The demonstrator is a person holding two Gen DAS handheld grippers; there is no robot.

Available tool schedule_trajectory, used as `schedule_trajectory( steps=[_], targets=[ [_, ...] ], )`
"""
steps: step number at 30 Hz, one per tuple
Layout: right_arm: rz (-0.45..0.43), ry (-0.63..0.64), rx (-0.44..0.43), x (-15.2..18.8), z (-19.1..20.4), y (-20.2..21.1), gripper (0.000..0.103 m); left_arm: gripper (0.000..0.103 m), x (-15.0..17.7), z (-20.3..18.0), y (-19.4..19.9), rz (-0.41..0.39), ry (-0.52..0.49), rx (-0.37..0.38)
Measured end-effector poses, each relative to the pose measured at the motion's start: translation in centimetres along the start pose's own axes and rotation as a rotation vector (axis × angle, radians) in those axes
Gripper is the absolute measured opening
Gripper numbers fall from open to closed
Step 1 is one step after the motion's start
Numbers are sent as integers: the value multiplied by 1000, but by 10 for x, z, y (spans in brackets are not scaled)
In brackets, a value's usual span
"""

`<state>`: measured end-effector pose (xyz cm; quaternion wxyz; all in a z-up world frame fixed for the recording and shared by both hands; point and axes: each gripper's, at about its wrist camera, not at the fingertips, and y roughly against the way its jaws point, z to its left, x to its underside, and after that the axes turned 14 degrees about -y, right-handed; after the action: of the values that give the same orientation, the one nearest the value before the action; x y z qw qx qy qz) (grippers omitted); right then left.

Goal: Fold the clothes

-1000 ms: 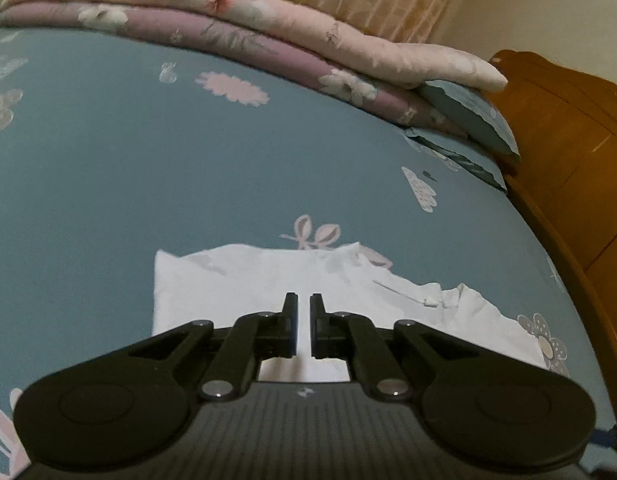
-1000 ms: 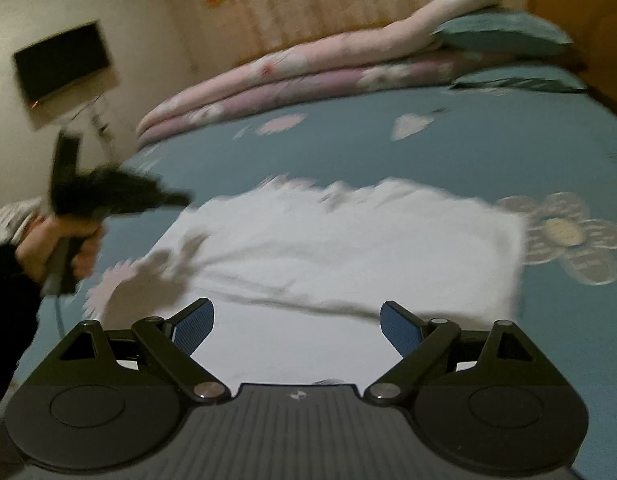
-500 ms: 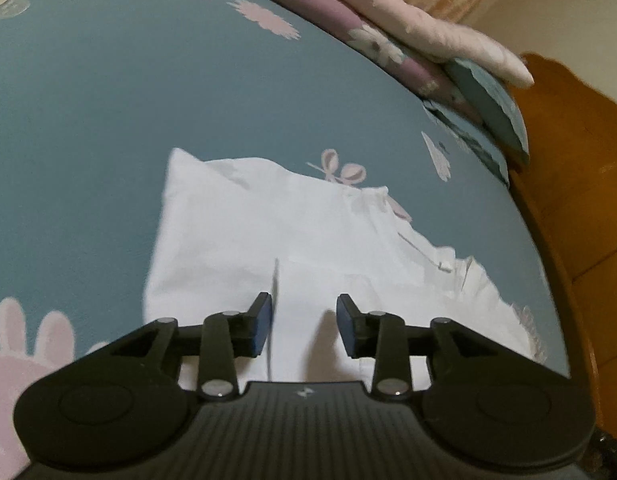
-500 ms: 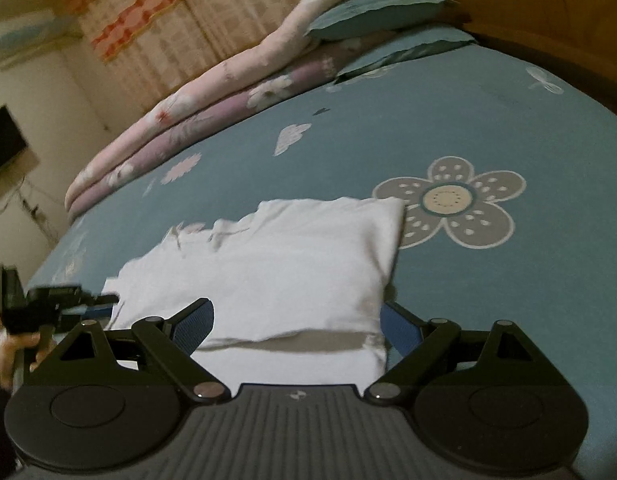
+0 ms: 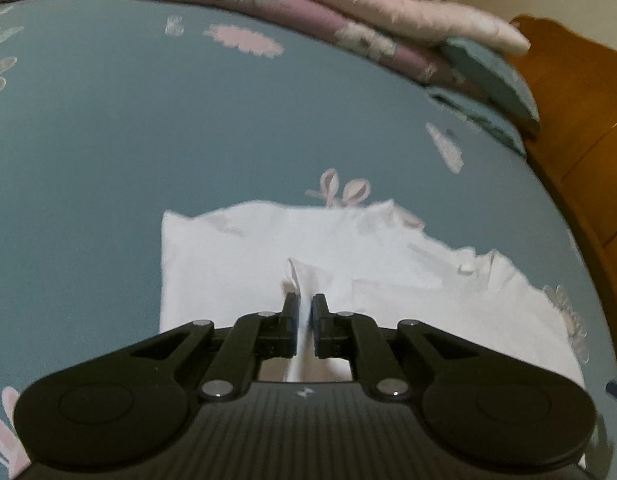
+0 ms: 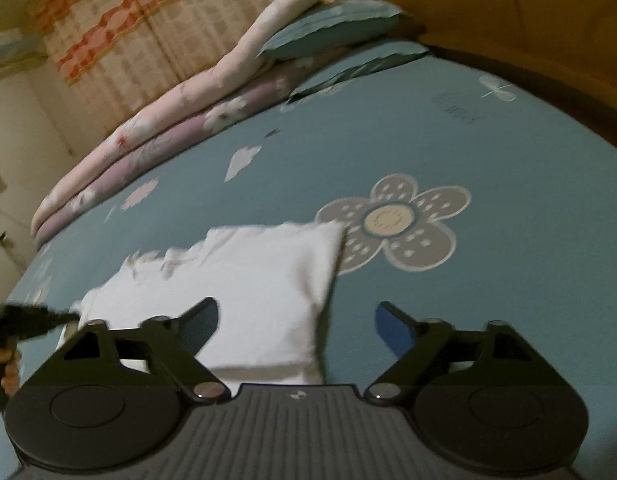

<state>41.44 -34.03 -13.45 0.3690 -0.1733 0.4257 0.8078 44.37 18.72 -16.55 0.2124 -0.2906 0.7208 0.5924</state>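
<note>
Half a second ago the left gripper [image 5: 304,312] stood open above the white cotton garment [image 5: 244,264]; now its fingers are clenched on a raised pleat of the cloth. This likely means a new fold is starting. The right gripper [image 6: 296,324] remains released, spread wide at the garment's near right corner. The garment lies as a doubled rectangle just beside the grey printed flower [image 6: 392,222] on the blue bedsheet [image 6: 488,152].

Garment [image 5: 244,264] on bed [image 5: 148,128], quilts [image 5: 292,4] behind
</note>
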Motion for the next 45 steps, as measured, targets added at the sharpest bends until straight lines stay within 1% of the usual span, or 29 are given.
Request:
schedule_trajectory(
  steps=[1,2,3,6,7,8,9,10,11,12,14,16,18,23,25,27,29,31,32,34,36,38,43,45],
  targets=[
    [-10,8,-3,-1,0,-1,65,9,1,2,2,2,9,-1],
    [-15,32,-5,0,3,-4,54,14,2,4,6,-1,13,-1],
    [-13,72,-5,2,9,-8,45,18,2,6,10,-4,16,-2],
    [35,202,-19,15,30,-25,34,23,2,9,23,-12,21,-1],
    [60,230,-12,20,35,-31,34,24,-1,3,27,-14,1,9],
    [88,246,7,25,37,-38,34,30,-4,-4,31,-16,-20,19],
    [117,262,27,30,39,-44,34,38,-7,-10,35,-19,-40,29],
    [148,266,36,34,38,-50,34,42,-10,-16,39,-21,-60,38],
    [183,257,32,37,35,-53,36,43,-13,-24,42,-22,-83,53],
    [210,248,27,37,33,-54,36,43,-16,-37,42,-20,-110,85],
    [237,232,12,34,32,-47,36,45,-22,-66,39,-11,-160,153],
    [226,234,0,35,30,-45,39,49,-29,-96,31,7,-202,226],
    [216,235,-11,35,28,-42,45,51,-37,-129,15,34,-230,293],
    [189,238,-41,37,23,-35,45,51,-49,-208,-31,125,-241,463],
    [178,239,-53,37,21,-32,47,51,-45,-233,-51,163,-243,501],
    [178,249,-61,40,18,-27,58,51,-41,-258,-71,202,-244,538],
    [180,262,-67,43,15,-22,60,51,-37,-282,-91,241,-245,572],
    [187,268,-73,45,12,-18,60,51,-33,-297,-112,282,-243,573],
    [195,261,-75,45,10,-19,60,51,-31,-304,-120,289,-242,563],
    [200,247,-88,44,5,-17,60,53,-33,-312,-132,272,-232,559],
    [202,232,-100,43,1,-14,62,55,-39,-315,-140,239,-210,580],
    [202,225,-106,41,-2,-11,67,54,-47,-320,-152,233,-195,562],
    [196,217,-91,40,-8,-9,70,55,-60,-331,-173,187,-170,550],
    [193,211,-86,41,-9,-6,73,54,-62,-331,-172,192,-146,541]
  ],
)
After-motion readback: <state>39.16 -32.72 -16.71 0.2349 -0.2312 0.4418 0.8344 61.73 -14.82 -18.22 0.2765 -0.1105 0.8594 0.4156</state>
